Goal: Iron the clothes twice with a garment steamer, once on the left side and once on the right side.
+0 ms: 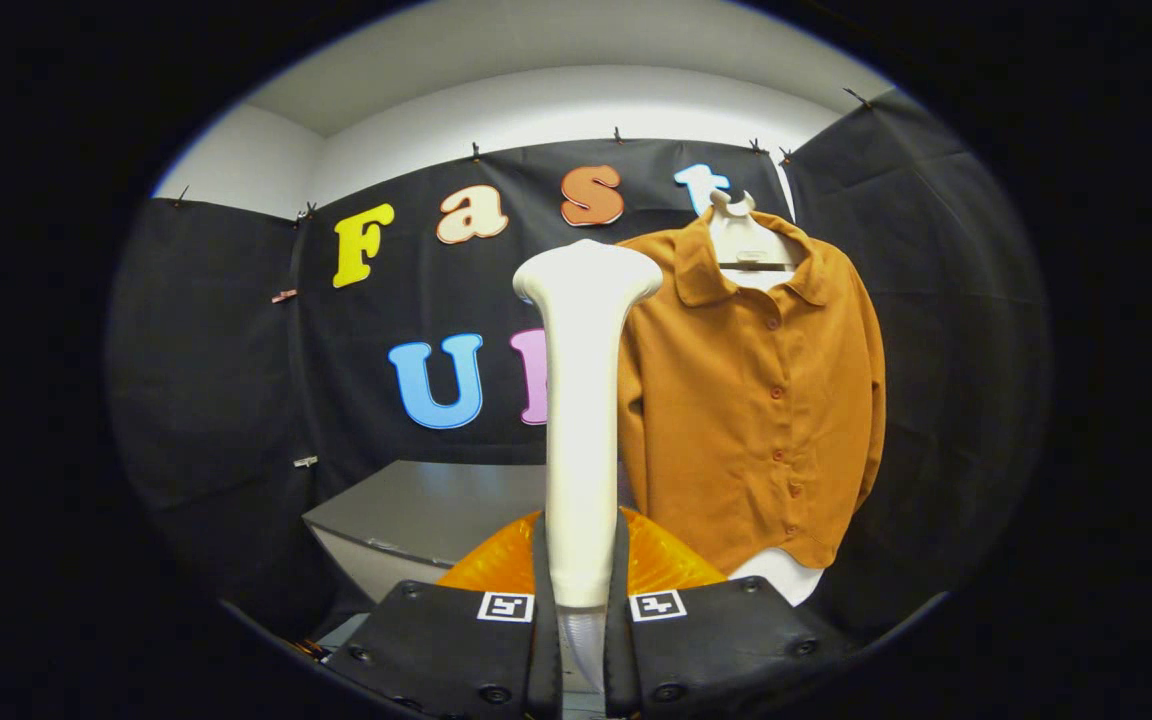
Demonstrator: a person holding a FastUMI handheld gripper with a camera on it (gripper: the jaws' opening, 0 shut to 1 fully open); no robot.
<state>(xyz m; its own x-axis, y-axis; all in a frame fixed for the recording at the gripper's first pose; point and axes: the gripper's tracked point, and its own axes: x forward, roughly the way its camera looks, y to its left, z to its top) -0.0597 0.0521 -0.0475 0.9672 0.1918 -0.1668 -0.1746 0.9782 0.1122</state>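
- Between the tongs (581, 640): white garment steamer (584, 400), upright, clamped by both fingers.
- Beyond the tongs, right: orange shirt (756, 400), hanging, apart from steamer head.

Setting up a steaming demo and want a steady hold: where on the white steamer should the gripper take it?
On its long straight handle, low down, as the hand-held gripper does: fingers close from both sides. The steamer stands upright, its wide head up beside the orange shirt.

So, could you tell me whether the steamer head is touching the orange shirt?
Cannot tell: in the gripper view the steamer overlaps the shirt edge, hiding any gap.
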